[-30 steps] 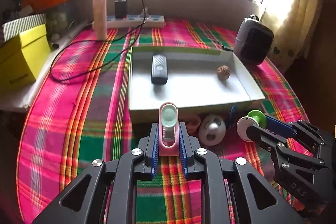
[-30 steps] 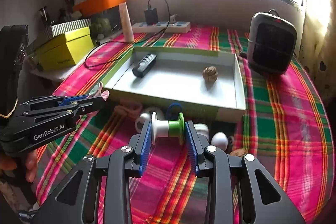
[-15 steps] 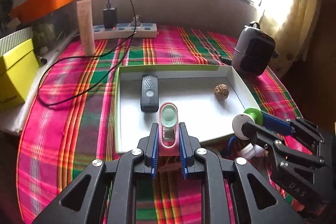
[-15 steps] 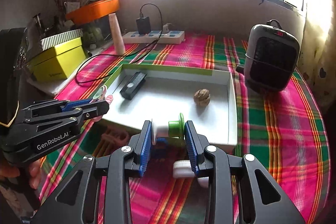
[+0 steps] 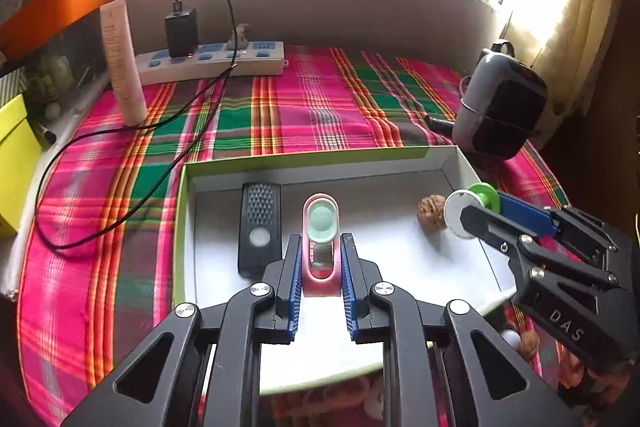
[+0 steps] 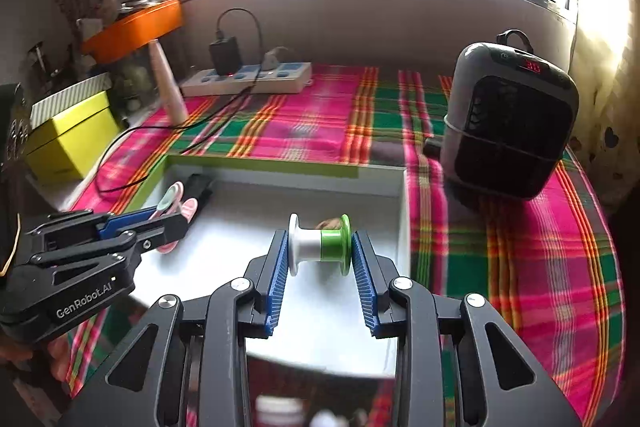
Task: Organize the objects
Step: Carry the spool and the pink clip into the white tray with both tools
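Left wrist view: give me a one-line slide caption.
Left gripper clamps a pink clip over the white tray; right gripper brings a white-and-green spool beside a walnut.

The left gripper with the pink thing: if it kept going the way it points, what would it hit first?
Probably the white floor of the tray. The left gripper, shut on the pink clip, points down into a bare stretch between the black remote and the walnut; depth is uncertain.

In my tray (image 5: 182,227): remote (image 5: 259,227) left, walnut (image 5: 431,211) right | behind tray: power strip (image 5: 216,63) | heater (image 5: 500,111) right of tray | tube (image 5: 120,59) left of strip
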{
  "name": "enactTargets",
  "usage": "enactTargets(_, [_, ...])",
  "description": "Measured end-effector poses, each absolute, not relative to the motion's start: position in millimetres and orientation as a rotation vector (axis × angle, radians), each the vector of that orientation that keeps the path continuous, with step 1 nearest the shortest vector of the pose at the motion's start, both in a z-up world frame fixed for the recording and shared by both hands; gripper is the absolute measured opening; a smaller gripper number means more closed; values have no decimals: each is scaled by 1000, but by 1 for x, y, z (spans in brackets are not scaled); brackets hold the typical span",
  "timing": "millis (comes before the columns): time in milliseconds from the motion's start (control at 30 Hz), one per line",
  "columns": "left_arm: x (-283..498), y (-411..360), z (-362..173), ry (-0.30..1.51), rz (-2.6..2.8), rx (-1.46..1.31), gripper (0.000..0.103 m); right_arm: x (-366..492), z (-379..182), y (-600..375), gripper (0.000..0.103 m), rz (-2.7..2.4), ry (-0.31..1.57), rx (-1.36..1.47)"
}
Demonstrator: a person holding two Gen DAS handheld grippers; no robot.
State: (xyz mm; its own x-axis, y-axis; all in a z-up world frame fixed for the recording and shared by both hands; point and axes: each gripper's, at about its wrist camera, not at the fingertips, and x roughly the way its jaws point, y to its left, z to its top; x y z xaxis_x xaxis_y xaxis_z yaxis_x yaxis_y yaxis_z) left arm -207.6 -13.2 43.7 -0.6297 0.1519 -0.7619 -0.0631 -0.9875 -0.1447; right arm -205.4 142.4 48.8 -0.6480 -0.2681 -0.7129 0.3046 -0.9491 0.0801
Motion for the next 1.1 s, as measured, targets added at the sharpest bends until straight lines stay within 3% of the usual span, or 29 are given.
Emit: enactTargets(1100, [-251,-5,13,-125,2688,-1381,16,-262,25,132,33,-2565,95,1203])
